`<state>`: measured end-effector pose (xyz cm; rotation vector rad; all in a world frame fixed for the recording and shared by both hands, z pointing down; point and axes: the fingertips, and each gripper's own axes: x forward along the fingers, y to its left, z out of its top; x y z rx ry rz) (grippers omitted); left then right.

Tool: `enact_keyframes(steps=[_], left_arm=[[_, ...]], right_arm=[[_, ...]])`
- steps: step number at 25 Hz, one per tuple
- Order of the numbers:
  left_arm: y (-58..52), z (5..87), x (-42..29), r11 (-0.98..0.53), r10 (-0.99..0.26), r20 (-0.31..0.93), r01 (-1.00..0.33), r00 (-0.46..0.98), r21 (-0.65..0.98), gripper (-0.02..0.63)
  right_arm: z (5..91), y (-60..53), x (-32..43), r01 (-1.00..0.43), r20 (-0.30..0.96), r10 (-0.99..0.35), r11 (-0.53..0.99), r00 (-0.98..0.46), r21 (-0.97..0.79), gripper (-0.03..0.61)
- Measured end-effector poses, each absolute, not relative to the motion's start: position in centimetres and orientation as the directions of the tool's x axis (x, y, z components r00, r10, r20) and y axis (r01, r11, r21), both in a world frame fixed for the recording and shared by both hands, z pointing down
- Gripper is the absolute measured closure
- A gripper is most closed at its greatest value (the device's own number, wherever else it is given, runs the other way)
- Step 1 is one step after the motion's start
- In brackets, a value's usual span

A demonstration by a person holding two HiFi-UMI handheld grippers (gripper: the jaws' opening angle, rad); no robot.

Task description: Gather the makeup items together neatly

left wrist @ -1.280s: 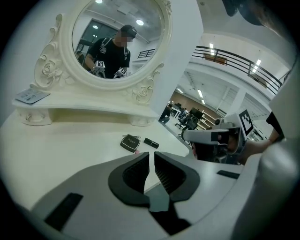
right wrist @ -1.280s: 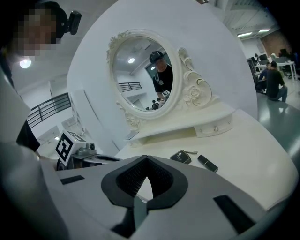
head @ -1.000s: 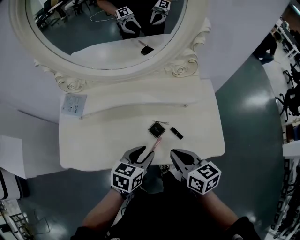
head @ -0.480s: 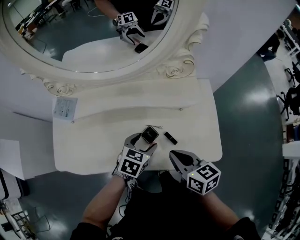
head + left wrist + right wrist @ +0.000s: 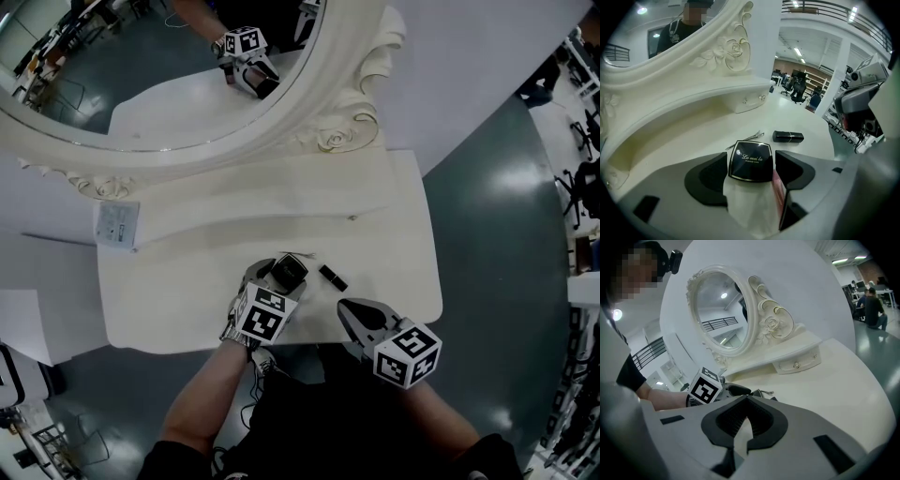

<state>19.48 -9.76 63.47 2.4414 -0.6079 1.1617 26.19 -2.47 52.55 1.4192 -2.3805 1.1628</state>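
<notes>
A black square compact (image 5: pixel 751 161) lies on the cream vanity top (image 5: pixel 178 300), between the jaws of my left gripper (image 5: pixel 750 160). Those jaws have just been opening and stand wide to either side of it. A pink stick (image 5: pixel 777 186) lies against the inside of the right-hand jaw. Just beyond the compact are a thin metal hair clip (image 5: pixel 746 138) and a black lipstick tube (image 5: pixel 788 136). In the head view the left gripper (image 5: pixel 279 274) covers part of the compact (image 5: pixel 290 270), with the lipstick (image 5: pixel 332 277) to its right. My right gripper (image 5: pixel 349 312) hovers shut and empty at the front edge.
An ornate oval mirror (image 5: pixel 349 103) stands at the back, on a raised shelf with a small drawer (image 5: pixel 281 202). A paper tag (image 5: pixel 117 225) lies at the left. The table's front edge runs just under both grippers; grey floor surrounds it.
My left gripper moved forward and down from the front edge to the compact, and its jaws opened around it. The pink stick it carried now lies loose. The right gripper shifted slightly.
</notes>
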Motion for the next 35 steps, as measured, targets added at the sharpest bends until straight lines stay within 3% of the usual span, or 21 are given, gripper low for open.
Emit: enact_keyframes(steps=[20, 35], left_arm=[[-10.6, 62.8, 18.1, -0.771, -0.304, 0.758, -0.616, 0.578, 0.160, 0.308], [-11.1, 60.3, 3.3, -0.486, -0.521, 0.737, -0.859, 0.432, 0.159, 0.310]], right_arm=[[52.6, -2.2, 25.6, -0.793, 0.475, -0.686, 0.256, -0.552, -0.552, 0.551], [51.7, -3.3, 16.9, -0.739, 0.451, -0.607, 0.387, -0.654, -0.552, 0.551]])
